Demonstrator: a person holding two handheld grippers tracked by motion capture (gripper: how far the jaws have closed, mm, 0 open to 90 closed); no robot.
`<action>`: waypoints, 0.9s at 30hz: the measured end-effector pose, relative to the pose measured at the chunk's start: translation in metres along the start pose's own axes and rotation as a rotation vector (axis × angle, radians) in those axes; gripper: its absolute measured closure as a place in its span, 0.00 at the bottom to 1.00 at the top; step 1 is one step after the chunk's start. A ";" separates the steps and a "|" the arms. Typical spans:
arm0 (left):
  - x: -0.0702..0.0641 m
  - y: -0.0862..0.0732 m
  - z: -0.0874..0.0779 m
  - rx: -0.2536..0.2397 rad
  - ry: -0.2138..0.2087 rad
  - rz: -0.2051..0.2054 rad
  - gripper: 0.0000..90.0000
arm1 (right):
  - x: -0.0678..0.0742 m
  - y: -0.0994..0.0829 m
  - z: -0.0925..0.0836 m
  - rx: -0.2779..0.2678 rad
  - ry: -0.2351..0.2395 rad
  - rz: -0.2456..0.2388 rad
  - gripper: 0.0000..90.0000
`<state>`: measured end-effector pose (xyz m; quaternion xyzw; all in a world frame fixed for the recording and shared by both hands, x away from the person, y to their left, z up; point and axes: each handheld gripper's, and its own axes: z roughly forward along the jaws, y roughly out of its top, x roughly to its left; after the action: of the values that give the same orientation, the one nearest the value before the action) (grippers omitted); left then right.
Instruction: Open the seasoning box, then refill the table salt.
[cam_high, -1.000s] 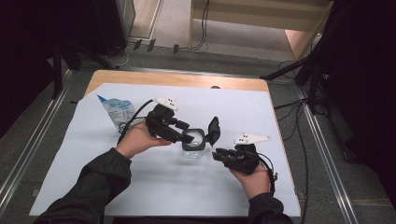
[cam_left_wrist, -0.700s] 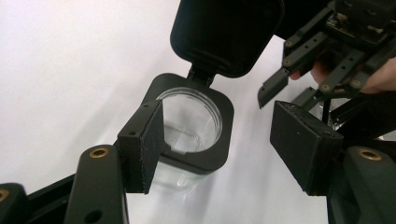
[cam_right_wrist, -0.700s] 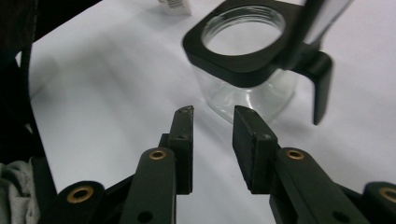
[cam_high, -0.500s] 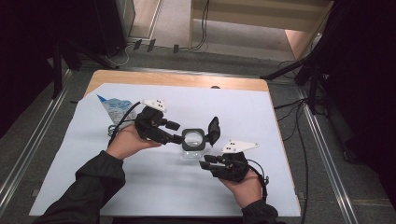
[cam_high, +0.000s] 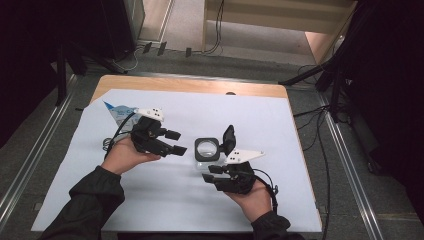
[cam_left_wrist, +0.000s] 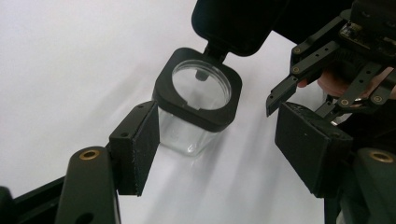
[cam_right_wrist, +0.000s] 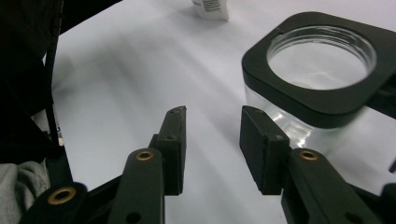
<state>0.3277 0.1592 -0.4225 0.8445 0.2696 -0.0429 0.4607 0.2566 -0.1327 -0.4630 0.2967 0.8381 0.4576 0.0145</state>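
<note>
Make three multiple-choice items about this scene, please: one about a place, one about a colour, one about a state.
1. Where does the clear jar stand?
A. between the two hands
B. at the table's far edge
C. on the floor

2. What colour is the jar's collar?
A. white
B. black
C. red

3. How is the jar's hinged lid?
A. shut
B. lying apart on the table
C. flipped open, still attached

Answers:
1. A: in the high view it sits between the left claw and the right claw.
2. B: the left gripper view shows a black square collar.
3. C: the lid stands up from its hinge, leaving the mouth uncovered.
</note>
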 end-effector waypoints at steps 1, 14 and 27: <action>0.000 -0.001 -0.001 0.002 0.003 -0.004 0.36 | 0.001 0.001 0.001 -0.001 0.004 -0.001 0.70; 0.005 -0.018 -0.024 0.005 0.057 -0.021 0.45 | 0.007 0.009 0.014 0.020 0.037 -0.056 0.62; 0.010 -0.029 -0.045 -0.004 0.101 -0.054 0.45 | 0.012 0.015 0.030 0.040 0.074 -0.083 0.61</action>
<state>0.3135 0.2115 -0.4224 0.8370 0.3152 -0.0118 0.4471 0.2626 -0.0974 -0.4663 0.2450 0.8586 0.4503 -0.0036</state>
